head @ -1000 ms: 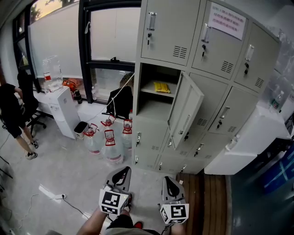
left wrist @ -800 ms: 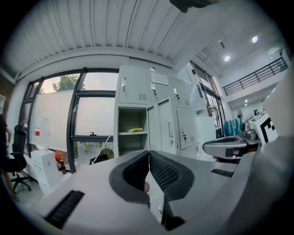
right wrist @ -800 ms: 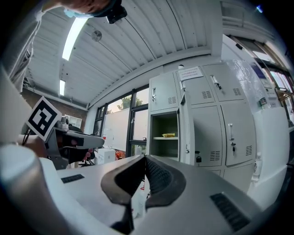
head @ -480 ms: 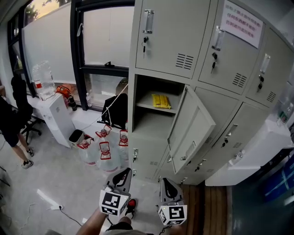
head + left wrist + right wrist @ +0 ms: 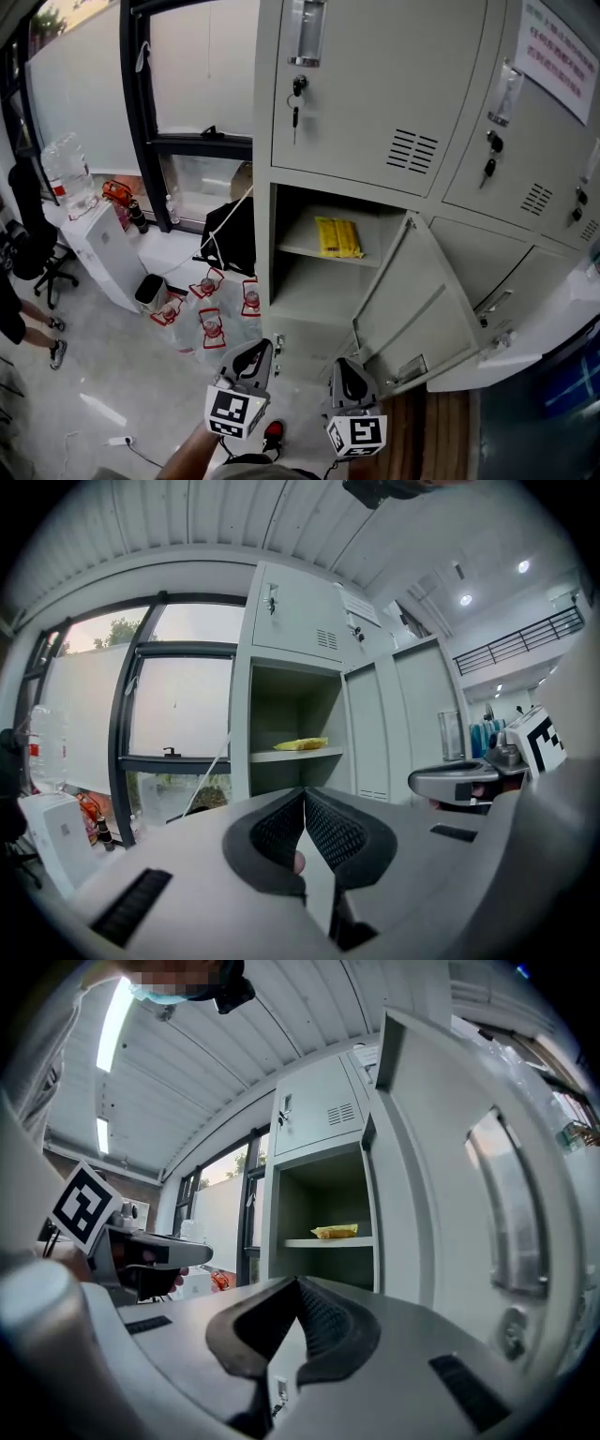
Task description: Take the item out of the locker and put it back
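Note:
A yellow packet [image 5: 337,236] lies on the shelf of the open locker [image 5: 309,291], whose grey door [image 5: 422,309] swings out to the right. The packet shows small in the left gripper view [image 5: 300,744] and in the right gripper view [image 5: 336,1231]. My left gripper [image 5: 256,350] and right gripper [image 5: 345,371] are both held low, well short of the locker. Each is shut with nothing between its jaws. The locker stands ahead of both, at a distance.
Several water jugs with red caps [image 5: 211,323] stand on the floor left of the locker, by a small bin [image 5: 150,291]. A white dispenser [image 5: 94,239] stands further left. A person [image 5: 23,309] is at the far left. Closed lockers [image 5: 375,84] surround the open one.
The view has come nearer to the locker and tilted up. The locker and its open door look larger; both grippers keep their place low in the head view.

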Available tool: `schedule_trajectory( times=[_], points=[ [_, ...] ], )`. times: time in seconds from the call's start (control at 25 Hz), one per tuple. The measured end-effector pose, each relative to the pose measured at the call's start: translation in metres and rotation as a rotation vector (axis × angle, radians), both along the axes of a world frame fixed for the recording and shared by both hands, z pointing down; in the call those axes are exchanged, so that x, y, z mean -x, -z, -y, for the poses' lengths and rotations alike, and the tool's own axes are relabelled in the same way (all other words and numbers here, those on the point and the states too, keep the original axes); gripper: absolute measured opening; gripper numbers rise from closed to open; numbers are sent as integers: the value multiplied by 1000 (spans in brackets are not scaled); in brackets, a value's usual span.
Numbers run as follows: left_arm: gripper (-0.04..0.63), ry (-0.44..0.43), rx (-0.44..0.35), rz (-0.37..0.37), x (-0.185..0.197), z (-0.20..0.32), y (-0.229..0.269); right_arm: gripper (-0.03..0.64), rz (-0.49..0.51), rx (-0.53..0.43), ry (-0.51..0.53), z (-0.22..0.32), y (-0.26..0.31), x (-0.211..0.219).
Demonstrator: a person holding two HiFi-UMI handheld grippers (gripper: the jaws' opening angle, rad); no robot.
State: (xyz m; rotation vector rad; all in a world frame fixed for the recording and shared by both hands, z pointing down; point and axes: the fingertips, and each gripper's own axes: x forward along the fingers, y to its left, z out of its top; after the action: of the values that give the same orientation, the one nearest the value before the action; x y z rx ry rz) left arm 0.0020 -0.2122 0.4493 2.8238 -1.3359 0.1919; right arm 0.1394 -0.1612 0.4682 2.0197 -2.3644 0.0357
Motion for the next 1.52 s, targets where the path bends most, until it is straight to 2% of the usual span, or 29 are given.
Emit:
schedule_trajectory(
  times=[0.28,0.48,0.6,0.68,0.96,1.08,1.2,1.52],
  points=[
    [25,-16,6,-7,5,62,-7,17,-10,-8,-5,67,-1,9],
    [25,-35,7,-17,1,85,-10,17,-25,-7,-11,92,-2,11],
    [25,-41,9,-18,1,93,-12,17,-70,-23,-30,102,4,8],
    [25,-43,11,-17,1,96,-13,18,-139,-33,-59,109,12,5],
    [25,-43,14,-22,3,105,-16,21,-470,-45,-123,140,51,8],
    [25,-47,18,-22,3,105,-18,105,-580,-32,-150,153,62,6],
    [25,-46,24,-21,5,104,-19,145,-684,-31,-178,165,76,6],
    [25,-25,30,-20,14,108,-22,276,-854,83,-205,205,64,-2]
  ],
)
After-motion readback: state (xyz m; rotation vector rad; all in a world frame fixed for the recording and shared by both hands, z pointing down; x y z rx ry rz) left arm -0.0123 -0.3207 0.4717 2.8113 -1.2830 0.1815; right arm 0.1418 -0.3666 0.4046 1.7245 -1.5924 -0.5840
